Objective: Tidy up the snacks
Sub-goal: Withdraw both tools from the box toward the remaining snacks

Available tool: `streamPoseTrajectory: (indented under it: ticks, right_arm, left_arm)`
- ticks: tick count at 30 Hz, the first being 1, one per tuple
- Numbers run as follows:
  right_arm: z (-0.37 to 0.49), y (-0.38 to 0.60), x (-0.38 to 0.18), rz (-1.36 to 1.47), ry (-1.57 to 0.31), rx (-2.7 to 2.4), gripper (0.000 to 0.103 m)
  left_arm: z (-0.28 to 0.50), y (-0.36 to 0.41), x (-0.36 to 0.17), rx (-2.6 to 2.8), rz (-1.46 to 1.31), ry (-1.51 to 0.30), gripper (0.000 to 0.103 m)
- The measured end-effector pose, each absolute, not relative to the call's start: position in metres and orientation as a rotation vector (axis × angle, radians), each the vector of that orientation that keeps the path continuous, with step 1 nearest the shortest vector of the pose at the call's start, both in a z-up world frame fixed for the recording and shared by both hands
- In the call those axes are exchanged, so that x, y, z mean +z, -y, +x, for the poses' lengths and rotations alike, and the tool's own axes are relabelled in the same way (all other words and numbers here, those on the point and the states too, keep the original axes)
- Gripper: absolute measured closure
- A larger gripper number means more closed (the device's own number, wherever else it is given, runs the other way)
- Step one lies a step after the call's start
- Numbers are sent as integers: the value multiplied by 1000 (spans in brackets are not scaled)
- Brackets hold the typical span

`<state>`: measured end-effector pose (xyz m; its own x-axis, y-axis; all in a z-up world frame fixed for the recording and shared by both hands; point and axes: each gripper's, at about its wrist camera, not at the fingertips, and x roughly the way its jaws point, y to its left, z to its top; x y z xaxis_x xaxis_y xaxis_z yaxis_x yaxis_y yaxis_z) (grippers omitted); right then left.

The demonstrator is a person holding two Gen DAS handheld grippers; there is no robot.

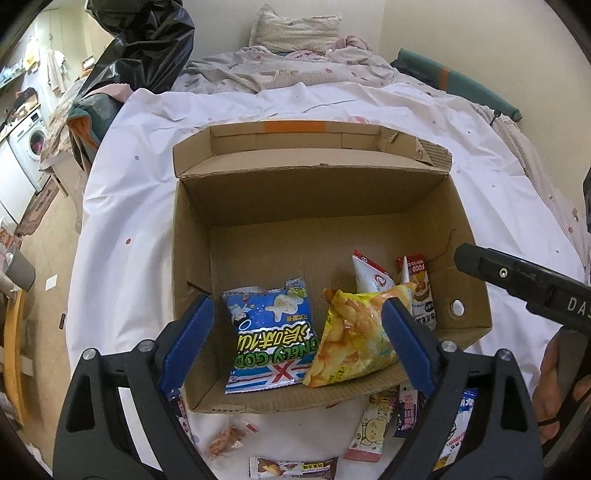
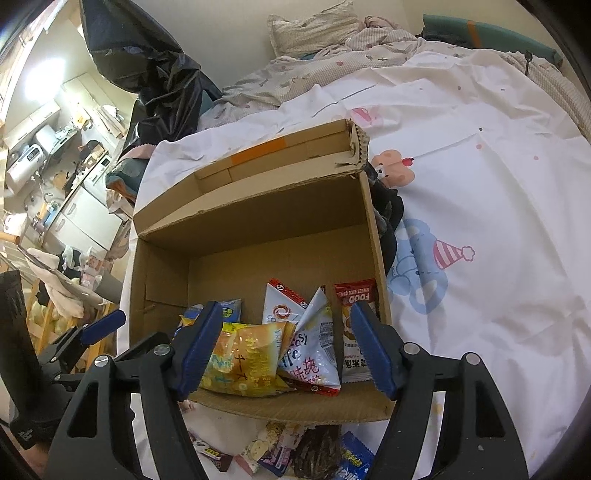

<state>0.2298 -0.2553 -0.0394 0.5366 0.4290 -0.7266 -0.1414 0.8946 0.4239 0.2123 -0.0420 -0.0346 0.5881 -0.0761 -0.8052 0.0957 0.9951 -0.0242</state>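
Note:
An open cardboard box (image 1: 317,206) stands on the bed and shows in the right wrist view (image 2: 255,236) too. Inside lie a blue snack bag (image 1: 269,336), a yellow chip bag (image 1: 354,339) (image 2: 243,362), a white bag (image 2: 314,347) and a red-topped packet (image 1: 419,288) (image 2: 356,325). My left gripper (image 1: 299,343) is open and empty above the box's near edge. My right gripper (image 2: 288,350) is open and empty over the box's near right part; its body (image 1: 524,284) shows at the right of the left wrist view.
Several loose snack packets lie on the white sheet in front of the box (image 1: 373,432) (image 2: 291,450), with a small orange packet (image 1: 229,439) at the left. A black plastic bag (image 1: 147,44) and pillows (image 1: 295,29) sit at the far end. The bed's left edge drops to the floor.

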Motion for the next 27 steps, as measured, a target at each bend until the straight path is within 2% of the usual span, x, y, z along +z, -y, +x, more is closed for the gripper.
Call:
streamPoseTrajectory:
  ticks: [15,27]
  right_arm:
    - [188,267,-22,348,-926,354,29]
    - [146,276,-29,368,-971,349,29]
  left_arm:
    - [170,16,-23,-73,-15,-937,13]
    - [130,-13,-26,-12,-94,-963,13]
